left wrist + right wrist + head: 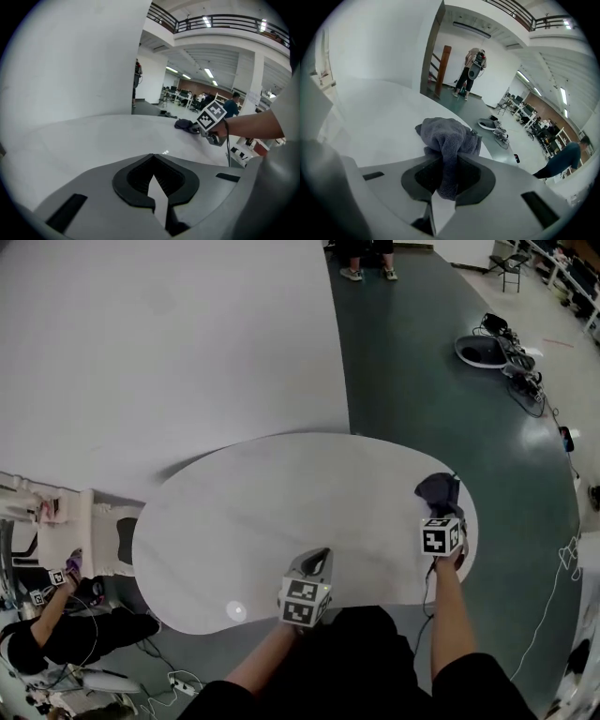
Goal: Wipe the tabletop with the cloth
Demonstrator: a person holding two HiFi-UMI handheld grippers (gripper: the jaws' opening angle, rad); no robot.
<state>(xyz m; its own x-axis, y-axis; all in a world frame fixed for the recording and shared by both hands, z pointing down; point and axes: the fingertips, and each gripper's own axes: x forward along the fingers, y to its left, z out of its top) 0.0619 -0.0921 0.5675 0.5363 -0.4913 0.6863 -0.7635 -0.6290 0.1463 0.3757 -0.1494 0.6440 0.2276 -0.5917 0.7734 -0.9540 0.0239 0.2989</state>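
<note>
Clearly the right gripper [444, 180] is clenched on the cloth [449, 135], bunched at the tabletop's [272, 512] right edge. Bare surface stretches leftward toward the left gripper [318, 562], closed on nothing.

The cloth [438, 491] lies on the tabletop [281, 512] near its 3 o'clock edge, caught in the right gripper [440, 512]. The left gripper [317, 562] sits at the 6 o'clock edge.
</note>
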